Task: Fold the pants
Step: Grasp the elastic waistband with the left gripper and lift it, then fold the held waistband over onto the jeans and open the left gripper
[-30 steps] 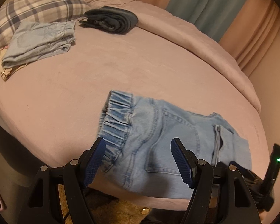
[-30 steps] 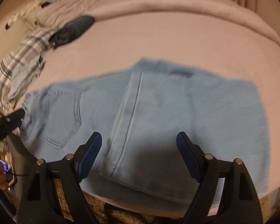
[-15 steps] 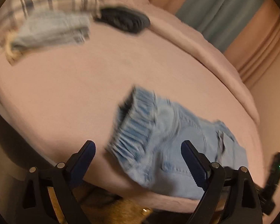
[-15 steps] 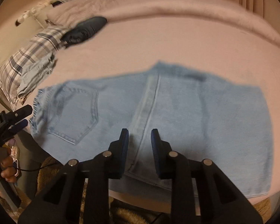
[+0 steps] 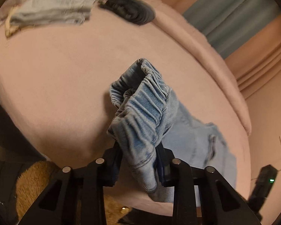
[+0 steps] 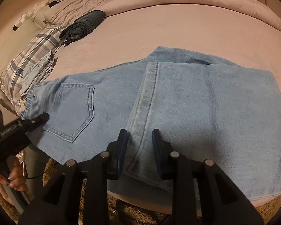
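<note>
Left gripper (image 5: 138, 161) pinches the soft jeans' (image 6: 159, 101) elastic waistband (image 5: 140, 101); right gripper (image 6: 139, 146) clamps the limp folded hem edge, lower centre.

I see bare bed (image 6: 178, 28) across the upper centre and right of the right wrist view, room to pass. Upper left is crowded: dark folded clothes (image 6: 84, 25), a plaid pillow (image 6: 31, 56), a light folded garment (image 5: 50, 9).
</note>
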